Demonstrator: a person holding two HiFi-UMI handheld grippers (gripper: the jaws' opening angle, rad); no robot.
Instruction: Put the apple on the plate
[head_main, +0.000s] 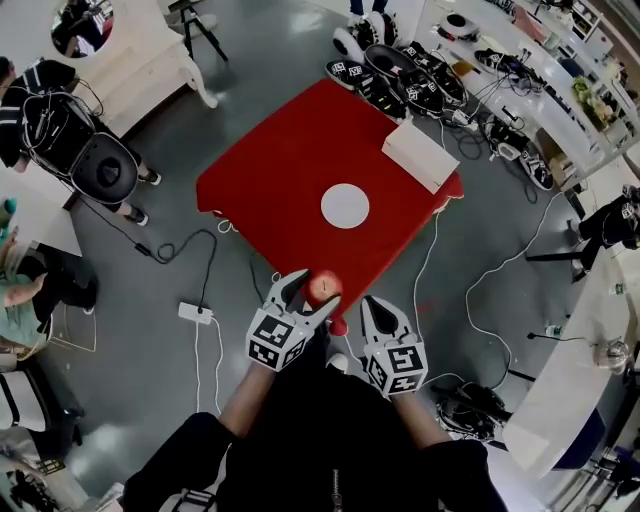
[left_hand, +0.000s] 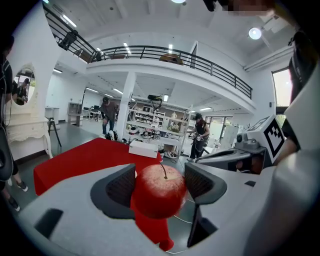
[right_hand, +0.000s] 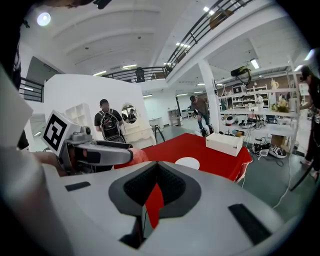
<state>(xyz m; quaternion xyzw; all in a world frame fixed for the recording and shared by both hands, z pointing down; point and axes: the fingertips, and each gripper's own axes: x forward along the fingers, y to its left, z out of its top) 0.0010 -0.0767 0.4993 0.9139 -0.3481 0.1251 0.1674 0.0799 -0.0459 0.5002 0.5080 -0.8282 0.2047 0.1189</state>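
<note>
Your left gripper (left_hand: 160, 182) pinches the round red apple (left_hand: 159, 195) in its fingers, well short of the round white plate (head_main: 345, 205); a jolt could drop it. Your right gripper (right_hand: 155, 189) has its fingers clenched, empty.

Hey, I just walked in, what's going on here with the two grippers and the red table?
A person holds a two-jaw gripper in each hand at the near corner of a red-covered table. The left gripper is shut on a red apple, stem up, held by that corner. The right gripper is shut and empty beside it. The white plate sits bare mid-table, so the apple is not yet on it. A white box lies near the far corner.
</note>
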